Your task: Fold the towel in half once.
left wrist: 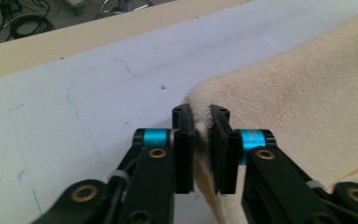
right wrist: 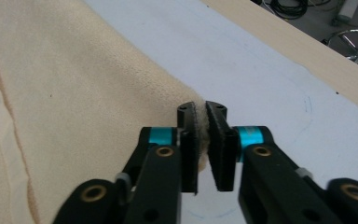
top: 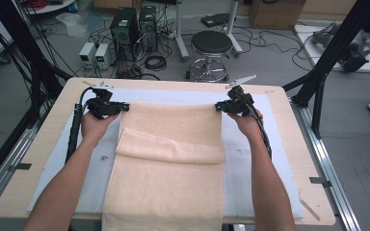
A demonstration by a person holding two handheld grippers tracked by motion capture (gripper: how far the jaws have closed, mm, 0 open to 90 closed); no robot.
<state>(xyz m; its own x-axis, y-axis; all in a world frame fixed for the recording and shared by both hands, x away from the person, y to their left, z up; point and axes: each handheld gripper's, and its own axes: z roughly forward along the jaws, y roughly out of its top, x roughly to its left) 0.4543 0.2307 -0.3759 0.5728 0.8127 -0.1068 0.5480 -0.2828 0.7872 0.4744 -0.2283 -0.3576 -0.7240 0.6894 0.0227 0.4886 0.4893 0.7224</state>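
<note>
Beige towel (top: 173, 144) feels soft and floppy, so I've got left gripper (top: 122, 109) and right gripper (top: 220, 107) jaws pinching its fold corners near the bench's far edge.

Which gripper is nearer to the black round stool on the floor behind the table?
Right. The right gripper holds the towel corner just below the stool; the left gripper is farther left.

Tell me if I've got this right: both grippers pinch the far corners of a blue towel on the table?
Not quite: the towel is cream, not blue, as the high view shows. The left gripper and right gripper do pinch its far corners on the table.
</note>
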